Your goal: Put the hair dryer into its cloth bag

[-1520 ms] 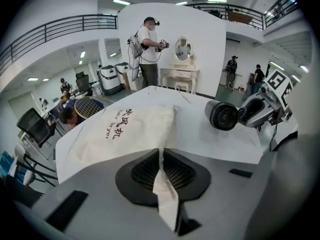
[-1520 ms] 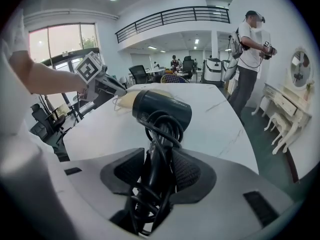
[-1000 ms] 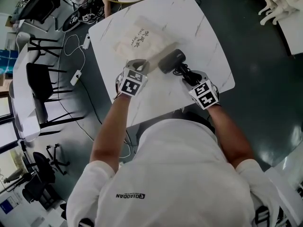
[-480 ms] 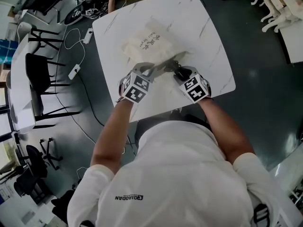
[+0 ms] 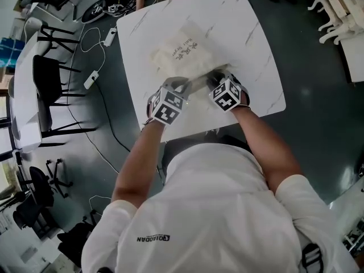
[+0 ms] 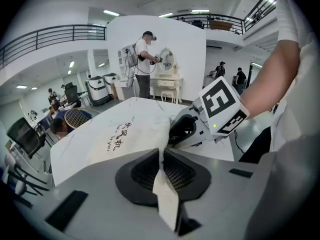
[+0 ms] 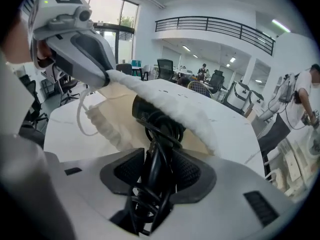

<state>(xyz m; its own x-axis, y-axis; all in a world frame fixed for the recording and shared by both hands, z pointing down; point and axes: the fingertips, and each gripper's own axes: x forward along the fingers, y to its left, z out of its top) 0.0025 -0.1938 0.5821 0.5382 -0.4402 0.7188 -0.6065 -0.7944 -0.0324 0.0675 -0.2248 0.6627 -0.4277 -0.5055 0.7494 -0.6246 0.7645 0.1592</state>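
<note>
The cream cloth bag with dark lettering lies on the white marble table. My left gripper is shut on the bag's upper rim and lifts it, holding the mouth open. My right gripper is shut on the black hair dryer by its handle and bundled cord. The dryer's front end sits inside the bag's mouth, under the raised cloth. In the head view both grippers meet at the bag's near edge.
A white drawstring loop hangs from the bag's left rim. Black chairs and a cable with a white adapter are on the floor left of the table. A person stands by white furniture far behind.
My right gripper moved left and forward with the hair dryer, pushing its front end into the bag's mouth. My left gripper shifted slightly right, still holding the rim.
</note>
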